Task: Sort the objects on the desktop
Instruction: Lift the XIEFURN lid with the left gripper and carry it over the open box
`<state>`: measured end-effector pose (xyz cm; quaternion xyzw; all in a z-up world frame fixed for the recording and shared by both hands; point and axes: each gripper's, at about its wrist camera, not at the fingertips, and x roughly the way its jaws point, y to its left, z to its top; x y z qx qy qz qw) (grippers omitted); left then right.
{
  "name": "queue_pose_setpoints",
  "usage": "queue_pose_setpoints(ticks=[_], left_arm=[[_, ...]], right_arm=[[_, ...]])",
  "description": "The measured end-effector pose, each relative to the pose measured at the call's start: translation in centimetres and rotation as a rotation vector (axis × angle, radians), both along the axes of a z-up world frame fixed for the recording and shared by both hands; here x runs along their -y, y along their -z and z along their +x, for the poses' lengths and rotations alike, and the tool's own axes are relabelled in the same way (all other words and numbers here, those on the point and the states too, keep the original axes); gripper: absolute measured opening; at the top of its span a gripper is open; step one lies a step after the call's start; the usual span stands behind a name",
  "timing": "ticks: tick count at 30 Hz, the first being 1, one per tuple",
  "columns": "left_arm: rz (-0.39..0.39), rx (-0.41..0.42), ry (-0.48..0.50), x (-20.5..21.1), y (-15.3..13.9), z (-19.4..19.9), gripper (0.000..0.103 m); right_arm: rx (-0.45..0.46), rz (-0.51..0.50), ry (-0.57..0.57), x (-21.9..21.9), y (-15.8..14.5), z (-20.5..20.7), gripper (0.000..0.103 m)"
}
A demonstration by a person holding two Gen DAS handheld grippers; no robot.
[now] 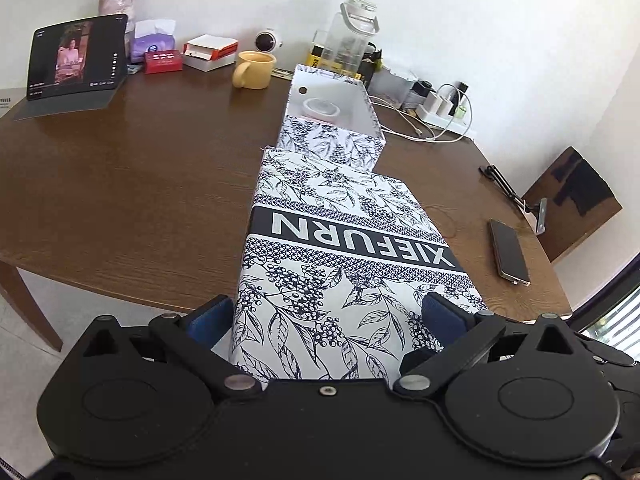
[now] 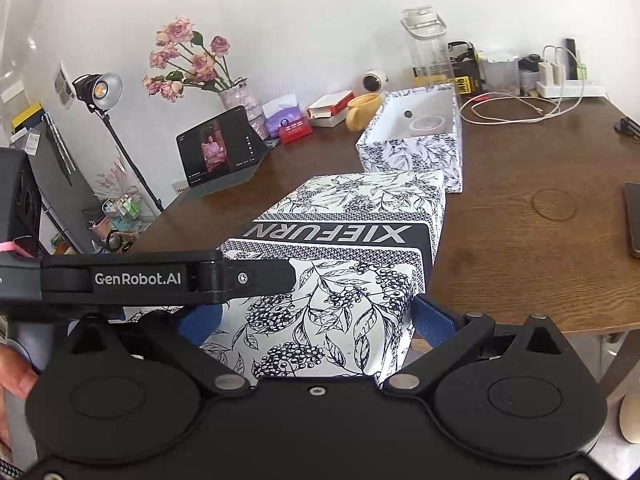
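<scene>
1. The box lid (image 1: 344, 264), printed with dark leaves and berries, was held between both grippers at its near end, with its far end toward the open box (image 1: 332, 120) on the brown desk (image 1: 132, 184).
2. The left gripper (image 1: 332, 316) had its blue pads set against the lid's two long sides, clamped on it; the right gripper (image 2: 320, 320) gripped the same near end in the same way, with the left tool's black arm crossing in front of it.
3. The open box stood just beyond the lid's far edge, its white inside showing a small round container (image 1: 321, 109) on its floor.
4. Judged from this, the step in hand concerned the lid: the scene fits equally a lid on its way onto the box to close it, or a lid just taken off to be set aside. The pictures do not settle which.
5. Either way, the lid needed to stay level between the two grips, since both held only one end.
6. Readable writing: "XIEFURN" in white on the lid's dark band, upside down to the cameras, and "GenRobot.AI" on the left tool's arm in the right wrist view.
7. A yellow mug (image 1: 253, 69), a tablet (image 1: 76, 58) and a phone (image 1: 509, 251) lay elsewhere on the desk.
</scene>
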<state>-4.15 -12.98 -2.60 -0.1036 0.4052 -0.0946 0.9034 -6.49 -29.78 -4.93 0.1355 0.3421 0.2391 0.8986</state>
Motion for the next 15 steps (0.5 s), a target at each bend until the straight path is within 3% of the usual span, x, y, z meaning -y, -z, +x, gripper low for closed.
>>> queue_pose_setpoints(ticks=[15], left_arm=[[0.006,0.064,0.019,1.1,-2.0,2.1,0.101]], right_arm=[[0.043,0.014,0.022,0.9,-0.8,0.9,0.102]])
